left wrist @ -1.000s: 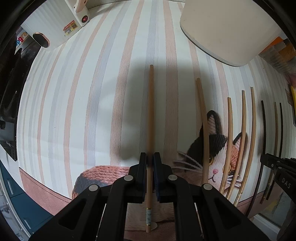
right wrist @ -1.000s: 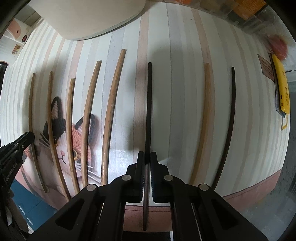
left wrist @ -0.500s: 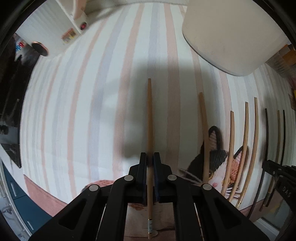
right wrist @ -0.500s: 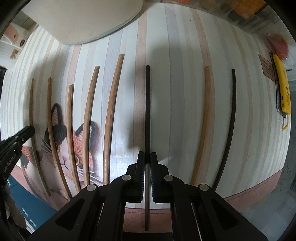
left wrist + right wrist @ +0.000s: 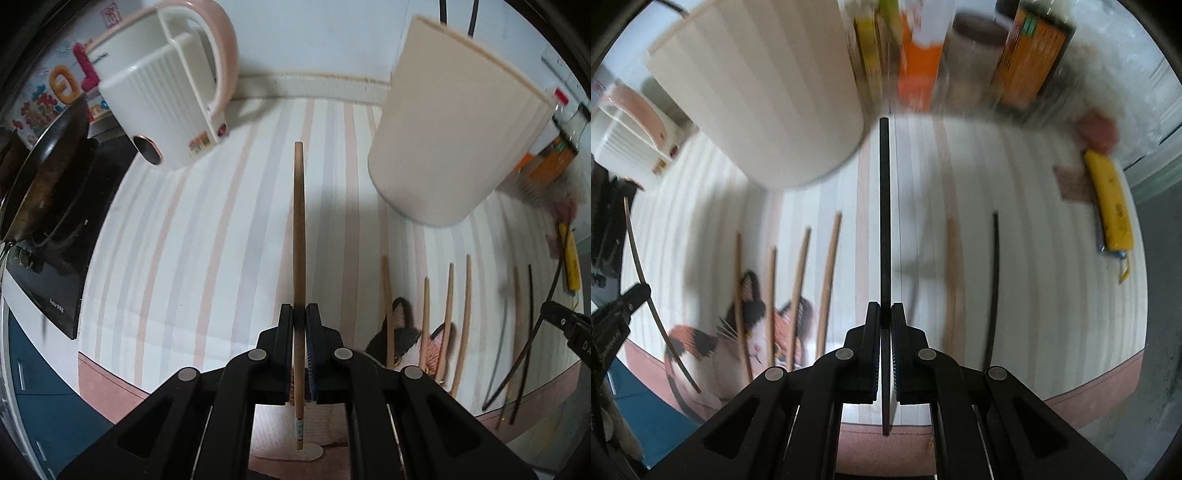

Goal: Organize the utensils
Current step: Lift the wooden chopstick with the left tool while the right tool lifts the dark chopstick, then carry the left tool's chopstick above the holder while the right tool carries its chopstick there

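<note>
The jaws of the left gripper [image 5: 299, 325] are pinched on a slim, pale wooden chopstick [image 5: 298, 236], taken hold of near its lower end, with the long shaft reaching toward twelve o'clock above the striped pastel mat [image 5: 207, 236]. The jaws of the right gripper [image 5: 885, 321] are pinched likewise on a thin black chopstick [image 5: 884, 206], also gripped low, its tip toward twelve o'clock.

Both sticks are judged light, stiff and smooth. With so long a free end, each could pivot or slide between the pads if knocked, so a firm pinch and a hold nearer the middle would be steadier.

More wooden and dark chopsticks [image 5: 448, 295] are laid in a row on the mat at about four o'clock in the left view, across a cat picture [image 5: 753, 332]. A tall cream ribbed container [image 5: 454, 147] is seen at one to two o'clock there and at eleven o'clock in the right view; it is probably the holder. A white and pink appliance [image 5: 162, 88] stands at eleven o'clock, a black pan [image 5: 44, 184] at nine. The container's rim is what a long tip could catch on.
</note>
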Motion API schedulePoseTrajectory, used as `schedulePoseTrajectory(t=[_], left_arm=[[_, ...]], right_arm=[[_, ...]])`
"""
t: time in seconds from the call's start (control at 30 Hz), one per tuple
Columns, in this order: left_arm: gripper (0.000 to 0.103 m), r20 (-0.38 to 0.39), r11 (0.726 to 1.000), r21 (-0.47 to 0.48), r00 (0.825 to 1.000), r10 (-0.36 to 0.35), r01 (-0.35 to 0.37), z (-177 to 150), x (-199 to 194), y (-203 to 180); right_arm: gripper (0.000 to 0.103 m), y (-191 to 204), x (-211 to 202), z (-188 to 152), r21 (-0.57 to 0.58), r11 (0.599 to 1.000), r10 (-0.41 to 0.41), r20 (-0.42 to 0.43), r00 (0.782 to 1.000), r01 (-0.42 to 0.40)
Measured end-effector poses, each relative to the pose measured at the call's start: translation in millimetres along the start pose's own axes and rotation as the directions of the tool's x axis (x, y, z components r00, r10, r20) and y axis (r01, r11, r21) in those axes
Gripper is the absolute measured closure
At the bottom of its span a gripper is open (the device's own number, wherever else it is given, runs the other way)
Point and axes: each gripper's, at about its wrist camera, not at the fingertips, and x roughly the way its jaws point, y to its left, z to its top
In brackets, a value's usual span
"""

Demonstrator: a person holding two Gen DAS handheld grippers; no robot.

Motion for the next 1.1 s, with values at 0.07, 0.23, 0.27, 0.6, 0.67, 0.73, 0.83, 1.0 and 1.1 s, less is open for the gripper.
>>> schedulePoseTrajectory(t=[0.07,0.23,0.27,0.6,0.67,0.73,0.83,1.0,1.1], left_arm=[[0.099,0.026,1.0,-0.006,1.0,0.001,-0.001,1.0,-9.9,3.9],[0.099,0.083,1.0,-0.02,0.996,-0.02,0.022,10.6,-32.0,11.6],[0.099,0.096,0.999,-0.022,0.995,-0.027,0.029,13.9,-36.2,13.4],[0.099,0.266,0.997,-0.059,0.963,-0.04,0.058,42.0,-92.4,10.4],[0.099,0.311,0.996,-0.064,0.95,-0.039,0.062,48.3,-107.0,7.2],[0.099,0.344,0.995,-0.067,0.938,-0.043,0.071,55.2,-120.5,3.6],[0.099,0.395,0.993,-0.064,0.917,-0.062,0.095,69.6,-145.4,-4.7],[0.099,0.462,0.988,-0.066,0.882,-0.095,0.141,98.9,-178.7,-16.1],[0.099,0.486,0.978,-0.078,0.864,-0.134,0.195,122.0,-192.5,-23.3]], right_arm=[[0.098,3.3,-13.7,3.6,0.002,1.0,-0.004,0.053,0.999,0.004],[0.098,8.3,-36.8,14.0,0.006,1.0,0.007,0.125,0.992,-0.008],[0.098,8.8,-40.7,16.9,0.005,1.0,0.011,0.137,0.991,-0.012],[0.098,17.7,-87.5,37.9,0.007,1.0,0.024,0.276,0.961,-0.027],[0.098,21.2,-100.6,44.0,0.008,0.999,0.03,0.304,0.952,-0.034],[0.098,24.7,-113.9,52.0,0.003,0.999,0.033,0.32,0.947,-0.036],[0.098,27.2,-133.1,63.7,-0.006,0.999,0.049,0.339,0.939,-0.05],[0.098,27.7,-183.5,87.0,-0.034,0.997,0.072,0.426,0.902,-0.064],[0.098,27.9,-211.7,101.7,-0.048,0.997,0.079,0.474,0.877,-0.064]])
